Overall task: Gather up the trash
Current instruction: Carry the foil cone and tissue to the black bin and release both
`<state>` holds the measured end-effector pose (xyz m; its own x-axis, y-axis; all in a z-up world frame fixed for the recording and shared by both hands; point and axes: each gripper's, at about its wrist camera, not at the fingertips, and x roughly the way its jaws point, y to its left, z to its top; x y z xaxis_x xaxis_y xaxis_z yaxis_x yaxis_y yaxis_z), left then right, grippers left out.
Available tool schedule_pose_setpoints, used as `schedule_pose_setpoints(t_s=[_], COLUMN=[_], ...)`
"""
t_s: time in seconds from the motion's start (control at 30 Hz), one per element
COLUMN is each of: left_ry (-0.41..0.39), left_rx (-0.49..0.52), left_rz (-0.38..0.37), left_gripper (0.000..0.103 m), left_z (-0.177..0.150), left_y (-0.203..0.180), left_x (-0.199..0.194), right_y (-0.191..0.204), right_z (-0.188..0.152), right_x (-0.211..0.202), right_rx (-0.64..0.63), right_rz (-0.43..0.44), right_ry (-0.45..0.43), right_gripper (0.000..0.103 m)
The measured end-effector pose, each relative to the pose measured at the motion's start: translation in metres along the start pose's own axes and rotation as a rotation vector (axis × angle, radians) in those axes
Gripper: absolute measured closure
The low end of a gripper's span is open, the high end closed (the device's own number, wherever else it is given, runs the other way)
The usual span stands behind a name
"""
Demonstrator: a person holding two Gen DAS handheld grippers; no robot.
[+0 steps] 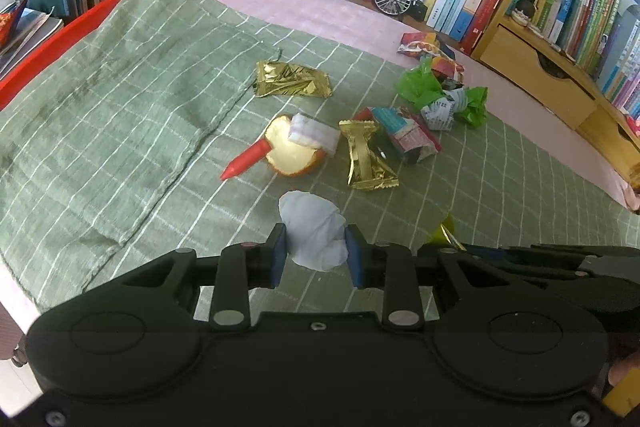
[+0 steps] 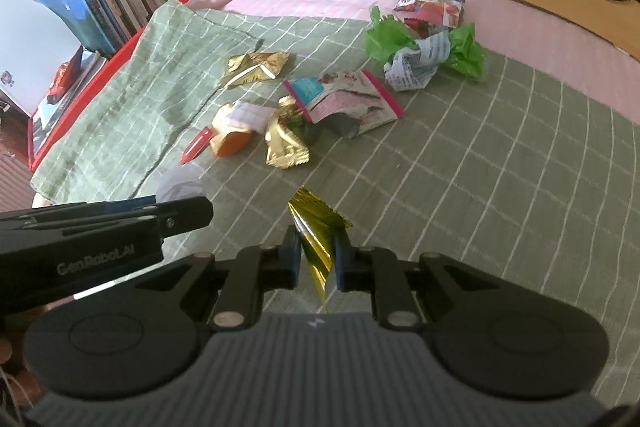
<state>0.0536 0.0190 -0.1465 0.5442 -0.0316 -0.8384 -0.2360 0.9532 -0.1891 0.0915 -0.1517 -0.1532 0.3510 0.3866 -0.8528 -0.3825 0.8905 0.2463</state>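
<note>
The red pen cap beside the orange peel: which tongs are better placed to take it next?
Probably neither yet: left tongs grip the white tissue, right tongs grip gold foil. Once emptied, left; the red pen cap lies on its side.

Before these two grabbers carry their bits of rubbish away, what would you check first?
1. Left gripper grips the crumpled white tissue on both sides: ok.
2. Right gripper pinches the gold foil wrapper scrap: ok.
3. Tissue lifted clear of the green checked cloth: cannot tell.
4. The two grippers apart, not touching: ok, though close.
5. A bin for the trash in view: not ok, none visible.
6. Remaining litter, such as the red pen cap, clear of both grippers: ok.
</note>
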Motion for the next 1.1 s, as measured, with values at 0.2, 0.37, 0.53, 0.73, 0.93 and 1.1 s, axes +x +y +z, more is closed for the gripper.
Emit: schedule_pose_setpoints(t_s=[0.2, 0.37, 0.53, 0.73, 0.93, 1.1], left_ry=[0.003, 0.009, 0.007, 0.004, 0.011, 0.024], left_rx=[-0.005, -0.011, -0.022, -0.052, -0.079, -0.092], left_rz=[0.011, 0.016, 0.019, 0.026, 0.037, 0.043], left_gripper=[0.074, 0.074, 0.074, 0.074, 0.074, 0.074], left_z=[-0.016, -0.035, -0.060, -0.095, -0.131, -0.161], left_y=[0.011, 0.022, 0.035, 0.059, 0.081, 0.098], left_x=[-0.015, -0.032, -0.053, -0.085, -0.111, -0.127], right_y=[0.013, 0.027, 0.046, 0.070, 0.095, 0.114], right_z=[-0.018, -0.035, -0.056, -0.084, -0.114, -0.135], right_x=[-0.010, -0.020, -0.030, -0.043, -0.056, -0.063], right_rx=[-0.013, -0.026, -0.054, -0.091, -0.114, -0.123], right_rz=[0.007, 0.019, 0.024, 0.029, 0.037, 0.052], right_ry=[0.014, 0.024, 0.045, 0.065, 0.080, 0.098], right_gripper=[0.083, 0.083, 0.083, 0.083, 0.083, 0.083])
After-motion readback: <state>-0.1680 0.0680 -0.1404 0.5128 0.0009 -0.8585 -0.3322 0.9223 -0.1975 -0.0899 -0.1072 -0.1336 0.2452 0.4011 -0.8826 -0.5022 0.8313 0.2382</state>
